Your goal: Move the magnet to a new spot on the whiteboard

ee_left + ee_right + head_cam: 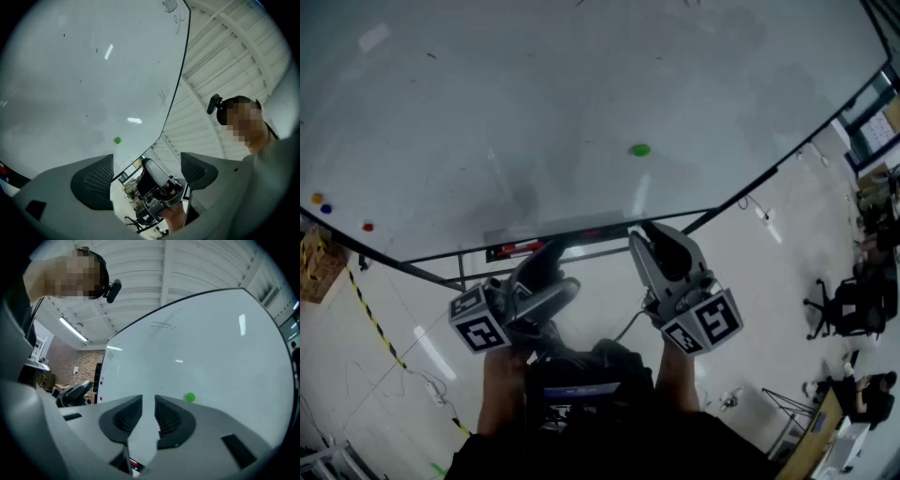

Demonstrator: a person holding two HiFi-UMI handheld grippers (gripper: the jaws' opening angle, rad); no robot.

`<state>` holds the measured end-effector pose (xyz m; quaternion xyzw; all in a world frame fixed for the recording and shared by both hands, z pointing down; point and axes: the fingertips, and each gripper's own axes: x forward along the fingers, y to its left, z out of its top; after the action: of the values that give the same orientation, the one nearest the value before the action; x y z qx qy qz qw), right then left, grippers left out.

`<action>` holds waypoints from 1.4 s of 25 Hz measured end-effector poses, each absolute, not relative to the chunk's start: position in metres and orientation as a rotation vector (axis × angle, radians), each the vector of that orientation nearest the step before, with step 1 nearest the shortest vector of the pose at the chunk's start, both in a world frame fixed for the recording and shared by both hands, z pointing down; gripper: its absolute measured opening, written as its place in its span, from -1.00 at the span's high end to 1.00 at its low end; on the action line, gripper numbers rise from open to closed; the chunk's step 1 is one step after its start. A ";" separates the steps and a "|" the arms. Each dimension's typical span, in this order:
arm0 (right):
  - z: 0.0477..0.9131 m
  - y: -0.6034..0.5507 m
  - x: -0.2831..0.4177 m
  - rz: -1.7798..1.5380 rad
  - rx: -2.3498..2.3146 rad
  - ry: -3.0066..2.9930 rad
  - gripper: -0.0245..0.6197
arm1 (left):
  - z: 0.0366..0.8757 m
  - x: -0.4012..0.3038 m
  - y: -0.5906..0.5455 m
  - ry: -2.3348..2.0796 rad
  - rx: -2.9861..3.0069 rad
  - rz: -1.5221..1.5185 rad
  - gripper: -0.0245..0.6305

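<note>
A small green magnet (640, 149) sticks to the big whiteboard (581, 84) near its lower edge. It also shows in the left gripper view (117, 140) and the right gripper view (190, 397). Both grippers are held below the board, clear of it. My left gripper (561, 267) is wide open, with nothing between its jaws (147, 171). My right gripper (647, 232) sits closest to the magnet, just under it. Only a narrow gap shows between its jaws (149, 411), and they hold nothing. The left gripper view looks across at the right gripper (157, 187).
Orange (317, 198), blue (326, 208) and red (367, 226) magnets sit at the board's lower left. A red marker (520, 248) lies in the tray under the board. On the floor are an office chair (839, 305), a cardboard box (319, 262) and striped tape (375, 323).
</note>
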<state>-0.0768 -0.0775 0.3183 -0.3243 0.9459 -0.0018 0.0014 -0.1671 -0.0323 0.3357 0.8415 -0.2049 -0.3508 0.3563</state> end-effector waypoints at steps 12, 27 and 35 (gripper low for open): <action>0.331 -0.124 -0.070 0.096 -1.267 2.952 0.57 | 0.347 -0.172 -0.062 -0.562 2.157 -0.882 -0.42; 0.328 -0.205 -0.015 0.162 -1.142 2.956 0.52 | 0.334 -0.099 -0.121 -0.780 2.164 -0.814 -0.42; 0.330 -0.220 -0.023 0.205 -1.086 2.972 0.51 | 0.331 -0.103 -0.132 -0.871 2.190 -0.801 -0.42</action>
<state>-0.0234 -0.2202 0.3298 -0.3423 0.9372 0.0646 -0.0146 -0.1032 -0.1319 0.3314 0.8333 -0.3315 -0.3049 0.3205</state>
